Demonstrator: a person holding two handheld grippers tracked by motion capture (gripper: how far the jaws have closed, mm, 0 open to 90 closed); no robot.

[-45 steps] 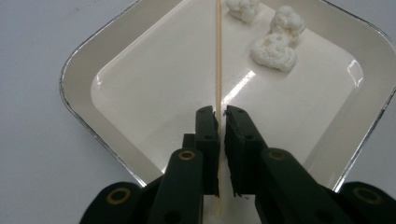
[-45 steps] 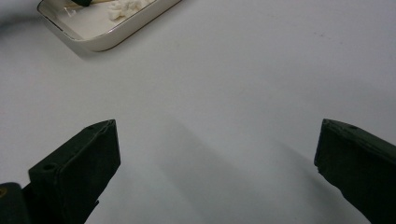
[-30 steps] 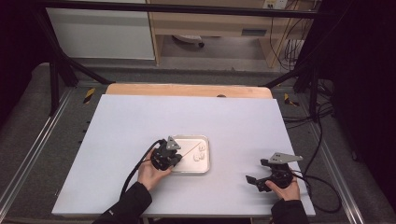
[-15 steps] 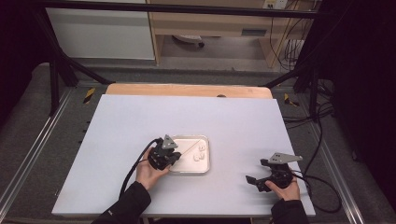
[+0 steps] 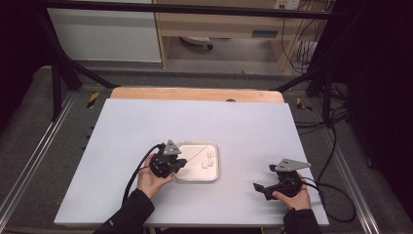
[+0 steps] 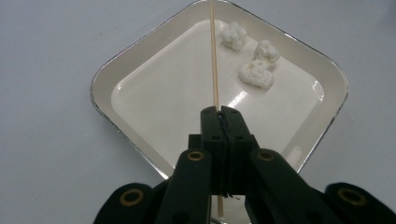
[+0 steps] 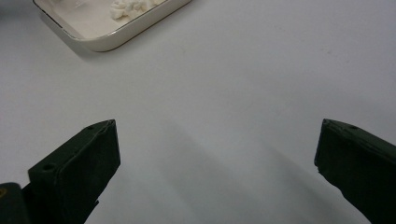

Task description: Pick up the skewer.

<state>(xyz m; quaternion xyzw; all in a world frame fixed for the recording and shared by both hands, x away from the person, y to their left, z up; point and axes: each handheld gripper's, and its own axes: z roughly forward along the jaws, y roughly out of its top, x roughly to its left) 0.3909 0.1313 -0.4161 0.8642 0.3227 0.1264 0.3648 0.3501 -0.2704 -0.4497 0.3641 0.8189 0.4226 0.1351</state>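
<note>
A: We have the left hand-held gripper (image 6: 219, 116) clamped on a thin wooden skewer (image 6: 214, 56), jaws pressed together around it. The skewer runs out over the white tray (image 6: 105, 77) toward its far corner, passing just beside the 3 white lumps (image 6: 254, 58) without touching them, as far as we can tell.

B: And the tray itself sits near the front edge of the counter (image 5: 146, 122), a little left of the middle. Our right hand-held gripper (image 5: 259, 187) rests near the front right corner, jaws wide apart and holding nothing, well apart from the tray.

A: What worries us is the grip. The skewer is thin and held only at 1 short stretch near its end, so if we push its tip into a lump at an angle, it could pivot between the jaws or slip back through them.

B: We also have nothing steadying the tray. A sideways push from the skewer could slide it across the smooth counter, since the right hand-held gripper is too far off to brace it.

A: The lumps look soft, too. We could crumble 1 or shove it against the tray wall instead of piercing it.

B: Then we should bring the tip down gently and squarely.
</note>
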